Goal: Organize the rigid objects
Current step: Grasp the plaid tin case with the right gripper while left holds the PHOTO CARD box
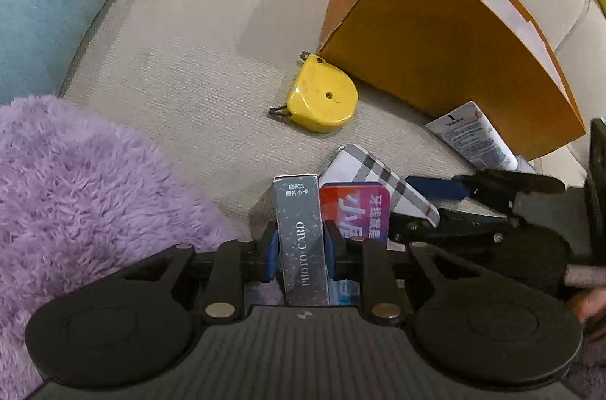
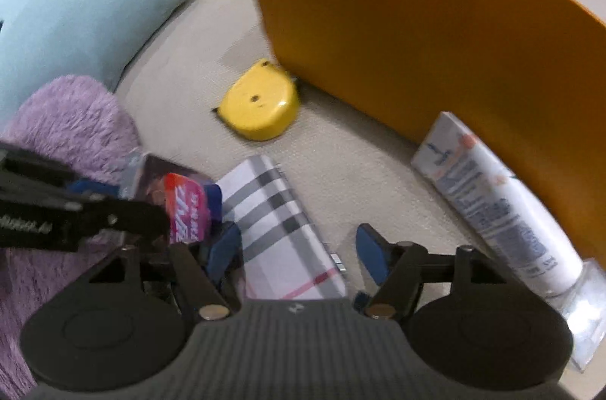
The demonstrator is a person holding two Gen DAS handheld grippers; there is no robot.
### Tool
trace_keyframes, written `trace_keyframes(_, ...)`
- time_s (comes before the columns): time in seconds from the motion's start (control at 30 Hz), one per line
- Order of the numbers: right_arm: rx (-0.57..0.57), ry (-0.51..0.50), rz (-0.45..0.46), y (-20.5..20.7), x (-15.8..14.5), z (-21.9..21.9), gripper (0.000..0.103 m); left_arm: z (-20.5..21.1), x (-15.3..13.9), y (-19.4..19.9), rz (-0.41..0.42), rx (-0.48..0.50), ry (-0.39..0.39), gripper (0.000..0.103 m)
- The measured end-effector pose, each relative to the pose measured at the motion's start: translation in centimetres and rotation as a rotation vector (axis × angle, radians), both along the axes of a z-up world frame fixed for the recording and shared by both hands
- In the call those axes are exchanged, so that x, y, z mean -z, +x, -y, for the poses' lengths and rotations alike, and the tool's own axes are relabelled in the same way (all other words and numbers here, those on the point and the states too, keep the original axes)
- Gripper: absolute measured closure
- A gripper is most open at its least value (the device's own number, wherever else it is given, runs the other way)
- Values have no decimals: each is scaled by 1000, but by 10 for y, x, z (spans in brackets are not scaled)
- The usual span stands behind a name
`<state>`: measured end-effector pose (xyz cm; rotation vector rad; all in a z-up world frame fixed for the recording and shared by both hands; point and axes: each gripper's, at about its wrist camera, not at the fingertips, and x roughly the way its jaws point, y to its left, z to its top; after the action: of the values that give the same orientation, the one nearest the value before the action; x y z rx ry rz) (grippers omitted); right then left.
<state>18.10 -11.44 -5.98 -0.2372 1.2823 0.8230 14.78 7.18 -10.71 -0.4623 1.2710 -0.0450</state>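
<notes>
My left gripper [image 1: 301, 250] is shut on a grey box marked PHOTO CARD [image 1: 303, 210], which stands upright between the blue pads. A red and purple box [image 1: 356, 210] stands just right of it, outside the jaws. My right gripper [image 2: 299, 248] is open over a grey plaid box [image 2: 280, 222] lying on the sofa seat. The plaid box sits between the fingers, and the right pad [image 2: 373, 252] is clear of it. In the right wrist view the left gripper [image 2: 75, 210] comes in from the left, with the red box [image 2: 189, 210] beside it.
A yellow tape measure [image 1: 322, 97] lies on the beige sofa seat [image 1: 189, 59] by a large orange box [image 1: 435, 40]. A white tube [image 2: 492, 203] rests against that box. A purple furry cushion [image 1: 75, 180] and a light blue pillow [image 1: 49, 2] lie on the left.
</notes>
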Motion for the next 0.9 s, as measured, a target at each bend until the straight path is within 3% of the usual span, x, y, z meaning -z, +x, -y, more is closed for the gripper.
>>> trace_keyframes(0.13, 10, -4, 0, -6, -9, -1, 60, -2, -1, -3, 7, -4, -8, 76)
trace_keyframes(0.23, 61, 47, -10, -8, -23, 10, 77, -5, -4, -6, 24, -6, -22, 77)
trace_keyframes(0.33, 117, 89, 16, -12, -43, 19, 86, -8, -10, -7, 53, 0, -32, 77)
trace_keyframes(0.53, 186, 1, 163, -30, -59, 15, 88, -15, -15, -3, 78, 3, -22, 78)
trace_keyframes(0.67, 180, 45, 58, -27, -48, 15, 85, -15, -5, 3, 41, 15, -20, 77)
trace_keyframes(0.9, 221, 37, 17, -18, -38, 6, 77, -6, -5, 2, 53, 33, 23, 71)
